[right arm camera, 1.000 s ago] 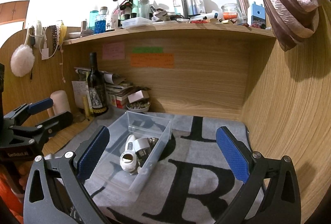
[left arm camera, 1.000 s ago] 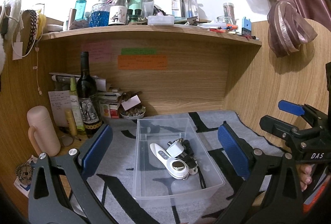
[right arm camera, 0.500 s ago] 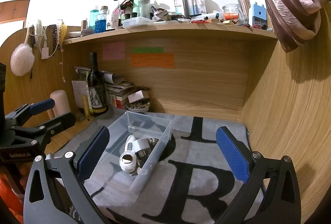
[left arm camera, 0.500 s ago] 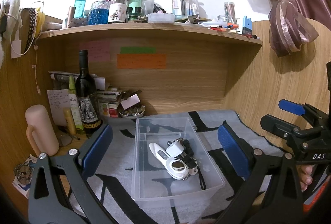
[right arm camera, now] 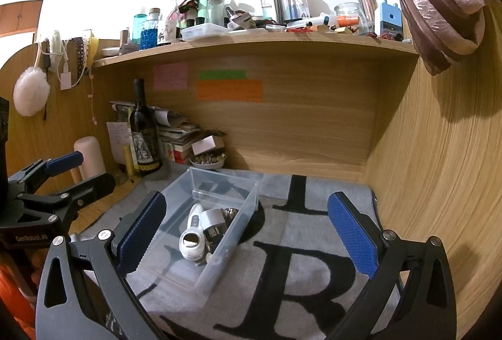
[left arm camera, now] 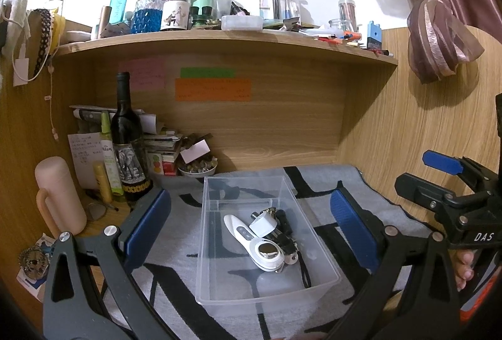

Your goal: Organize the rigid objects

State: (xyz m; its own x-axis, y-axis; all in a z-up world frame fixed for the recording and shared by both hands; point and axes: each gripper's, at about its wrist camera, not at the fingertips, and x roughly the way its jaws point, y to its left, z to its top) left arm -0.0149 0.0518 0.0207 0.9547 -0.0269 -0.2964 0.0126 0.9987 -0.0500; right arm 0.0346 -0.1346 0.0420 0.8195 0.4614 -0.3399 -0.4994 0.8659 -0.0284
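Both tools hover above the worktop with their blue-padded fingers spread wide and nothing between them: the left hand-held gripper (left arm camera: 251, 227) straddles the clear plastic bin (left arm camera: 317, 220) from directly in front, while the right hand-held gripper (right arm camera: 246, 233) sits further to the right, so the bin shows near its left finger. The bin rests on a grey mat with black lettering (right arm camera: 313, 261), and inside it lies a small heap — a white handheld device with a round metal head (left arm camera: 251, 236), a white plug-like block (left arm camera: 263, 222) leaning on it, and some dark pieces with a cord that are hard to make out. Behind the bin, against the wooden back panel, stand a dark wine bottle (left arm camera: 127, 148) and a small bowl of trinkets (left arm camera: 197, 169).
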